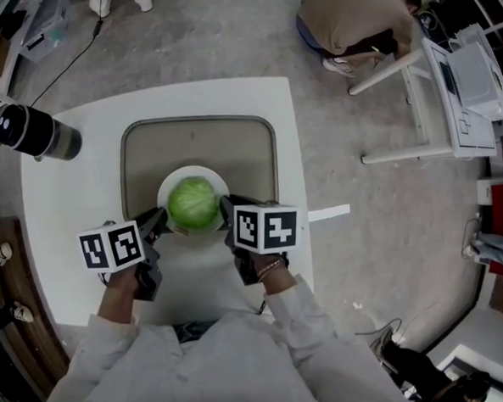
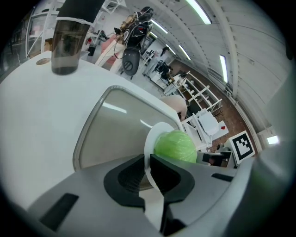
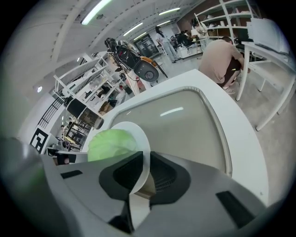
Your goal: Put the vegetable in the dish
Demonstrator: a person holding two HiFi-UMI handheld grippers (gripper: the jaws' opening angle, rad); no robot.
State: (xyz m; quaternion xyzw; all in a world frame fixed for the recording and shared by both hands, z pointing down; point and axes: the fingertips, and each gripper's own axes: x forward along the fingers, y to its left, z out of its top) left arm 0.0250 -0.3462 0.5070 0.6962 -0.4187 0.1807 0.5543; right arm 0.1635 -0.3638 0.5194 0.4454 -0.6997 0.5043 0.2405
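the white table bears a grey tray; at the tray's near edge is a white dish with the green cabbage in it; the left gripper clamps the dish's left rim, the right gripper clamps its right rim.

- A round, pale green cabbage head, whole, sits in the middle of the dish and covers most of it.
- The dish is round, white and level, at the middle of the tray's near edge. The left gripper and right gripper pinch its rim on opposite sides.
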